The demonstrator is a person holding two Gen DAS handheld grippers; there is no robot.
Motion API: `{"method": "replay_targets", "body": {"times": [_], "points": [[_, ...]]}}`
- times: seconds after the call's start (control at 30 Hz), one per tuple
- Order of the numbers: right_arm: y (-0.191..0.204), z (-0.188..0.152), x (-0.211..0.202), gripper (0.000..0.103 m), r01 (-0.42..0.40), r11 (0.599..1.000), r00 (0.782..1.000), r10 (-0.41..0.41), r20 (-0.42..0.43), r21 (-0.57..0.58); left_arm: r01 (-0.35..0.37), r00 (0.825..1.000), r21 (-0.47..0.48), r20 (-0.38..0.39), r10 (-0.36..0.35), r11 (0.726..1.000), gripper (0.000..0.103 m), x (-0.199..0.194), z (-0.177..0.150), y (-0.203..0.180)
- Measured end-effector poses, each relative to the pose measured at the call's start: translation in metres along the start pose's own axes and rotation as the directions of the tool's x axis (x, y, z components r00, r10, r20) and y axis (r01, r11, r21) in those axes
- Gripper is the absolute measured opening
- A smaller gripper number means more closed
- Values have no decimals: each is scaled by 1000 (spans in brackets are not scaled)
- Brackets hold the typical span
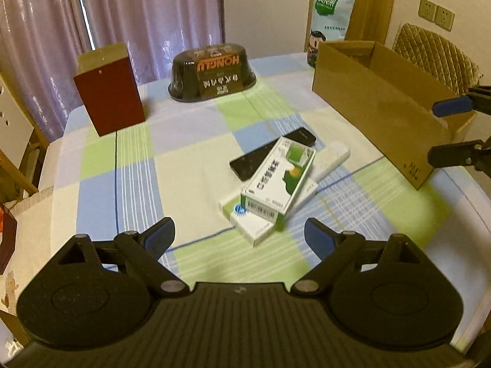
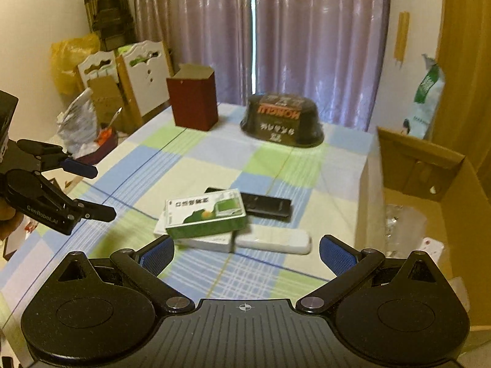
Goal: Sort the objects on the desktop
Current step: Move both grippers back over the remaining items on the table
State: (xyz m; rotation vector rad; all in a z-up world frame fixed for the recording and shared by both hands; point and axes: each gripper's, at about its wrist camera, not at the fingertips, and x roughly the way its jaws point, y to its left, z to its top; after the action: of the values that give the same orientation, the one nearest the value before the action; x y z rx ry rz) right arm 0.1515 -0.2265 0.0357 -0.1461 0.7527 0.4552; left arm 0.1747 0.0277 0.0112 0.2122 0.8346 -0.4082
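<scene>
Clutter is the hazard: with both the left gripper and right gripper spread empty, the green box mid-table, stacked on 2 remotes, could slide off when grabbed.

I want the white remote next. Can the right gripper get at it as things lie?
Probably yes. The right gripper is open, and the white remote lies just ahead of it on the tablecloth. Its right end is bare; only its left end meets the stacked medicine boxes.

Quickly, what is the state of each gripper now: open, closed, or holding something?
Left gripper: open, holding nothing.
Right gripper: open, holding nothing.
</scene>
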Motion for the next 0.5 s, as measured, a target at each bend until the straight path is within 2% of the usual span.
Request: {"method": "replay_targets", "body": {"times": [0.27, 0.5], "points": [[4, -8, 12, 103, -5, 1000, 999, 6, -49, 9, 52, 999, 11, -16, -52, 999, 89, 12, -4, -4], [5, -15, 20, 103, -12, 1000, 996, 11, -89, -7, 92, 995, 75, -28, -91, 993, 89, 32, 8, -11]]}}
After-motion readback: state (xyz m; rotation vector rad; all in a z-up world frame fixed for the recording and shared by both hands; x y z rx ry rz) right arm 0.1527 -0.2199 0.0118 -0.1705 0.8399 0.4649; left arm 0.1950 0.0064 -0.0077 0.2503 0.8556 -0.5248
